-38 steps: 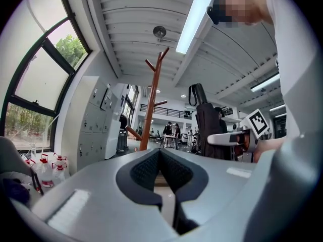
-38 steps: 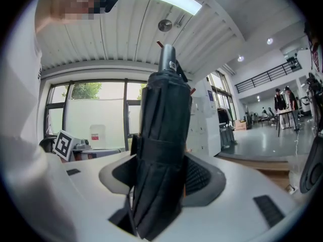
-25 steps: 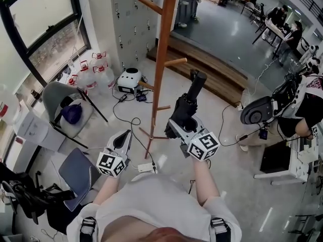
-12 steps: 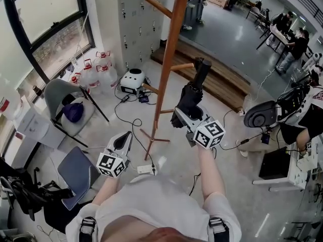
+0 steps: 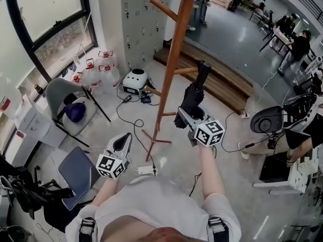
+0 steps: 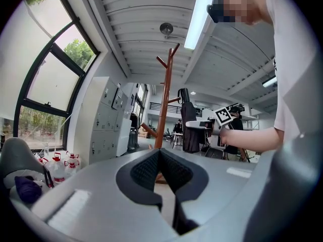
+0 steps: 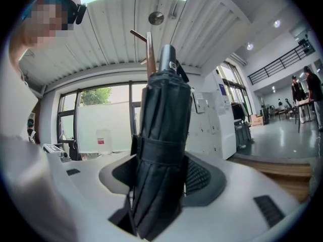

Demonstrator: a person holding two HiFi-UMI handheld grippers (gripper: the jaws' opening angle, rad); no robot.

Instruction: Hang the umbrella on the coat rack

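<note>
A folded black umbrella (image 5: 194,96) stands upright with my right gripper (image 5: 187,116) shut on its body; its handle (image 5: 203,71) points up. Through the right gripper view the umbrella (image 7: 162,145) fills the space between the jaws, with its strap near the top. The wooden coat rack (image 5: 173,64) rises just left of the umbrella, with a short peg (image 5: 185,70) close to the handle and a longer peg (image 5: 162,8) higher up. In the left gripper view the rack (image 6: 164,102) stands ahead. My left gripper (image 5: 122,142) is held low, left of the rack's base, shut with nothing in it.
A grey chair (image 5: 65,102) with a purple bag stands at the left, near water jugs (image 5: 98,70) and a white device (image 5: 135,80). Cables and a power strip (image 5: 145,170) lie on the floor. Grey lockers (image 5: 139,19) stand behind the rack. People are at desks far right.
My right gripper has carried the umbrella up and away from me, closer to the rack's short peg. The left gripper has stayed where it was.
</note>
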